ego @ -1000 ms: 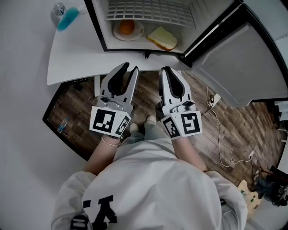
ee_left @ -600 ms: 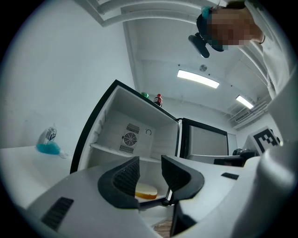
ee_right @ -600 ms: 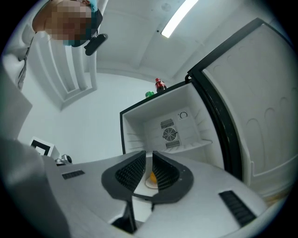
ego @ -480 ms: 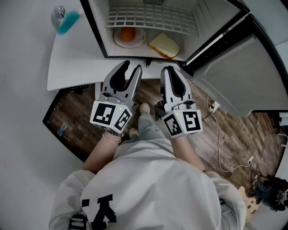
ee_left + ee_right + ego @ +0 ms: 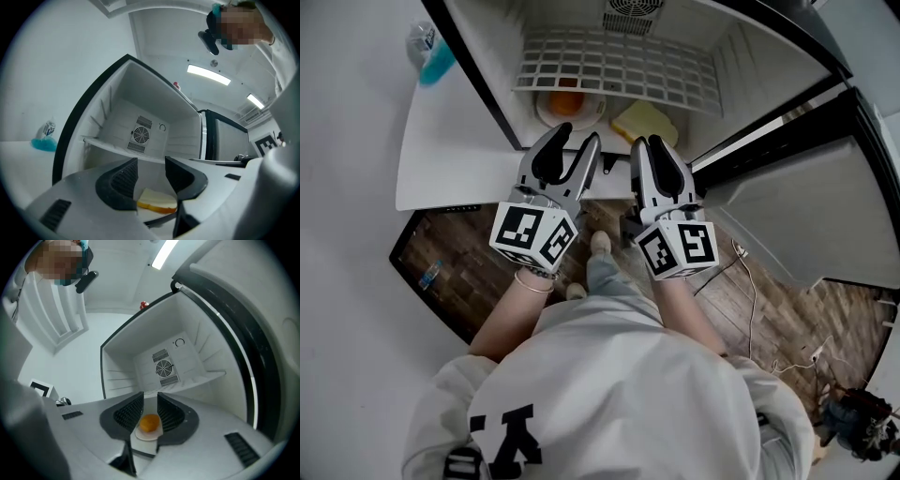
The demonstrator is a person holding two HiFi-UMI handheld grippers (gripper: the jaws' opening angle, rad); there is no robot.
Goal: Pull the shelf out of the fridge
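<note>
The white shelf point(image 5: 619, 64) sits inside the open fridge point(image 5: 741, 56), at the top middle of the frame. It lies long from left to right. Both tongs are just below its front edge, side by side, pointing up at it. The left tongs point(image 5: 577, 141) are opening, about halfway now. The right tongs point(image 5: 645, 142) are opening too, still narrow. Both hold nothing.

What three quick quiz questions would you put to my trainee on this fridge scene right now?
1. True or false: the wire shelf is already out of the fridge.
2. What lies on the plate below that shelf? A) orange B) egg C) cup
3. Fill in: the fridge door stands ____.
Key: 1 false, it sits inside; 2 A; 3 open.
</note>
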